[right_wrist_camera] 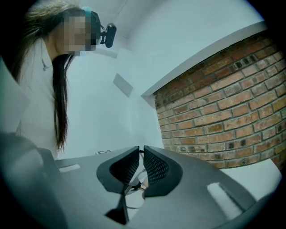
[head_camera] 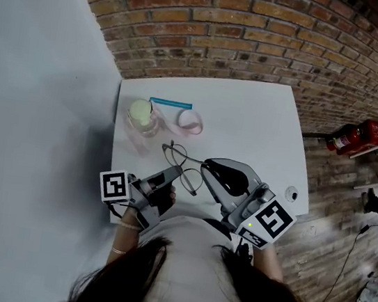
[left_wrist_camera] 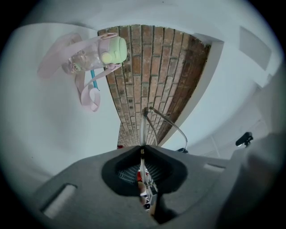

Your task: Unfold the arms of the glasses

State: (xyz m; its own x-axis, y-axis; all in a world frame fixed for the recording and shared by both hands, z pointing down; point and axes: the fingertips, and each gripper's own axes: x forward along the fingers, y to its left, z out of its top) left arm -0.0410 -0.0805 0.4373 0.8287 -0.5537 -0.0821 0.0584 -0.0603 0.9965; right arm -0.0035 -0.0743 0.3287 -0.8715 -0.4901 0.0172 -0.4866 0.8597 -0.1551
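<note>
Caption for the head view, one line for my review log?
Left gripper and right gripper each pinch the wire-framed glasses over a white table, green-lidded bottle beyond.

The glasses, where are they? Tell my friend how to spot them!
Look at the white table beside the brick wall. Above its near edge, the left gripper and right gripper hold the glasses: thin dark wire, unlike the pink bottle behind.

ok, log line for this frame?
left gripper: shut on glasses | right gripper: shut on glasses | glasses: held above white table
</note>
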